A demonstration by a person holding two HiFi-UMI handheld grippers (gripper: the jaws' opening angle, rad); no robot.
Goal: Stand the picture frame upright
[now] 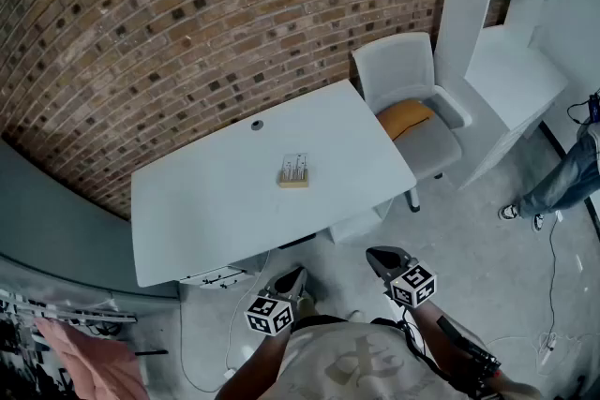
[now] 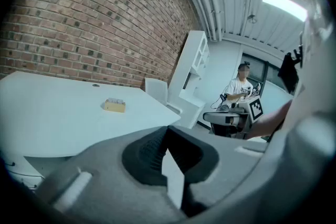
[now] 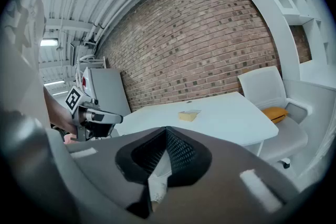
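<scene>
Frame (image 1: 294, 171): lies flat mid-table (image 1: 216, 201), well apart from me, not yet stood up. Left claw (image 1: 291, 278) and right claw (image 1: 382, 258): both shut tight on nothing. I hold them low by my body, short of the table edge, likely because no reach has begun.

Table (image 1: 216, 201): smooth matt white top. Far wall (image 1: 187, 14): rough matt brick. Picture frame (image 1: 294, 171): pale, wood-like (grain unresolved). Chair (image 1: 403, 70): smooth white plastic; orange cushion (image 1: 405, 117) cloth-like.
</scene>
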